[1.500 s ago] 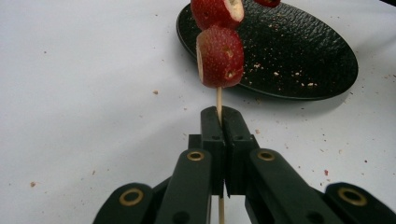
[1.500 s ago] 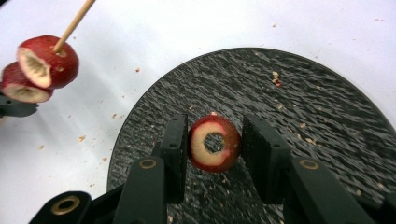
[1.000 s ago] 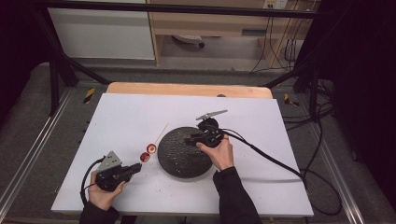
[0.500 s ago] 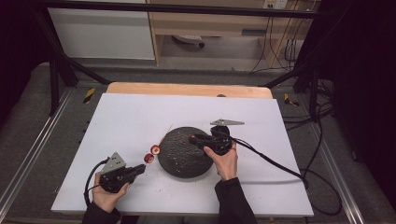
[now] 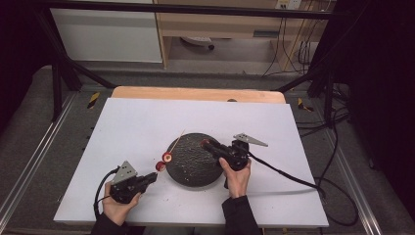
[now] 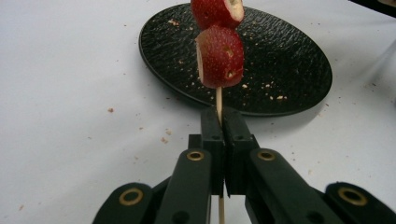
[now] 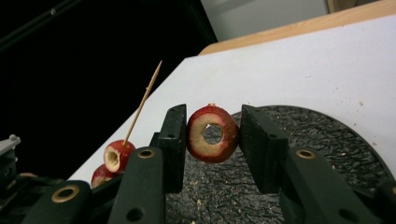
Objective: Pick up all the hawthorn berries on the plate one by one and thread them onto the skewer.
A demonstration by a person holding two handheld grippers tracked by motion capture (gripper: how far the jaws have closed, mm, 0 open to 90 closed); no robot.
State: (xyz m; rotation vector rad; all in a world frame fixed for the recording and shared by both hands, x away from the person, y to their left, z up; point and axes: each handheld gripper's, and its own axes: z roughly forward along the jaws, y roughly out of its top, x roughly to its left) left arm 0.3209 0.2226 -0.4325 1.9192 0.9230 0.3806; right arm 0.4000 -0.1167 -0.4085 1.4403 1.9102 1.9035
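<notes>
From above, the round, rough black plate [image 5: 193, 159] sits between both grippers. The left gripper [image 6: 223, 135] clamps a thin wooden skewer [image 6: 218, 100] holding two red fruits beside the plate. The right gripper [image 7: 212, 135] grips a cored fruit ring [image 7: 213, 134] over the plate.

No readable text or labels anywhere.

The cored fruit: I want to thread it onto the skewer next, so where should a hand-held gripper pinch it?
Grip the cored fruit across its red outer skin, from its two sides, as the right hand-held gripper does now. It is a ring with a hole through the middle; side contact leaves that hole open and facing out, likely free for the skewer tip to pass through.
</notes>
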